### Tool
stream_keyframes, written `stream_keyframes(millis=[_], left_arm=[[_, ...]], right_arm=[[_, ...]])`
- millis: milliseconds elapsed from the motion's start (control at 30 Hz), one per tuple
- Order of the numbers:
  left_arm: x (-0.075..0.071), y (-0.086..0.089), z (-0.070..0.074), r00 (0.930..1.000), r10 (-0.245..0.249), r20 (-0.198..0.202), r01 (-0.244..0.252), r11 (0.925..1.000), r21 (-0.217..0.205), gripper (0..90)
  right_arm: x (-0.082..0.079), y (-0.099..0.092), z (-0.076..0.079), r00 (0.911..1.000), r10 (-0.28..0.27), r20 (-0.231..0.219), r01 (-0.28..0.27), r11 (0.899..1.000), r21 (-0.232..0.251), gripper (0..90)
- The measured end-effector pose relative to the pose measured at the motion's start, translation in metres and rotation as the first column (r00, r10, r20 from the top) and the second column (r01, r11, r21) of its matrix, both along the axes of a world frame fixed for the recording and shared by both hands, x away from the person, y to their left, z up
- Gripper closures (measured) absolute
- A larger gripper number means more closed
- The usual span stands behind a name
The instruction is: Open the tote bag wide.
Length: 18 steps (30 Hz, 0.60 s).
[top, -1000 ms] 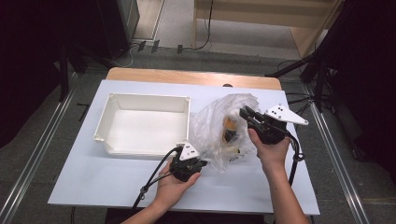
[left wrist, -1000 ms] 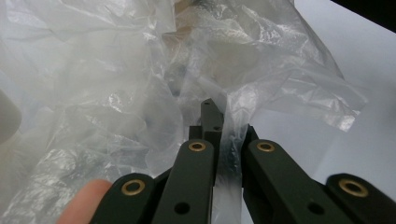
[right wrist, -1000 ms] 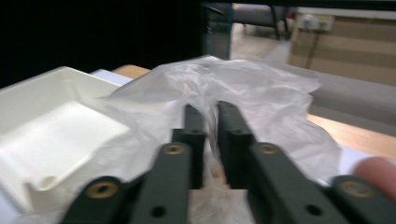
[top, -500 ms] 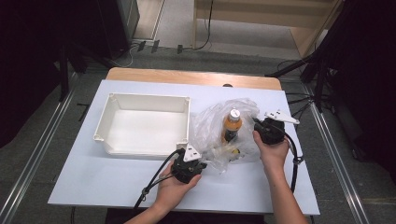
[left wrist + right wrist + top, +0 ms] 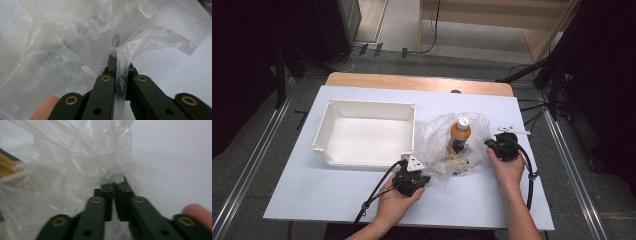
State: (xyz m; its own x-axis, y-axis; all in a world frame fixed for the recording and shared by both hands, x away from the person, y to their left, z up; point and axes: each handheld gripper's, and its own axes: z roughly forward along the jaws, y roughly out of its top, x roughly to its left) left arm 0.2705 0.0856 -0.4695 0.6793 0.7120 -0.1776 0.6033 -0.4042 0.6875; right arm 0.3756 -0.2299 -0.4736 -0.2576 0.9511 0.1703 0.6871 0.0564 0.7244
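I see bare white table (image 5: 472, 195) between my two hands; ahead, the crumpled plastic bag (image 5: 437, 137) and orange bottle (image 5: 459, 135) block, with the white tray (image 5: 367, 132) just left.

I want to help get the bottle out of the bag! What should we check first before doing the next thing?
1. Left hand-held gripper pinching the plastic bag: ok, film is clamped between its jaws.
2. Right hand-held gripper pinching the bag: ok, jaws closed on the film.
3. Orange bottle upright inside the bag: ok.
4. White tray free to receive things: ok, nothing in it.
5. Bag mouth wide enough for the bottle: cannot tell.
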Motion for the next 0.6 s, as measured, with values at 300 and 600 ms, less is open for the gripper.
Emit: stream_keyframes(millis=[300, 600], left_arm=[[-0.025, 0.001, 0.034, 0.9829, -0.03, 0.182, 0.051, 0.9919, -0.117, 47.5], [-0.035, 0.006, 0.07, 0.9564, -0.004, 0.292, 0.07, 0.9742, -0.215, 25.2]], right_arm=[[-0.03, -0.008, 0.042, 0.9723, -0.002, 0.234, -0.017, 0.997, 0.077, 46.8], [-0.045, -0.021, 0.072, 0.9372, -0.048, 0.345, 0.0, 0.991, 0.137, 40.6]])
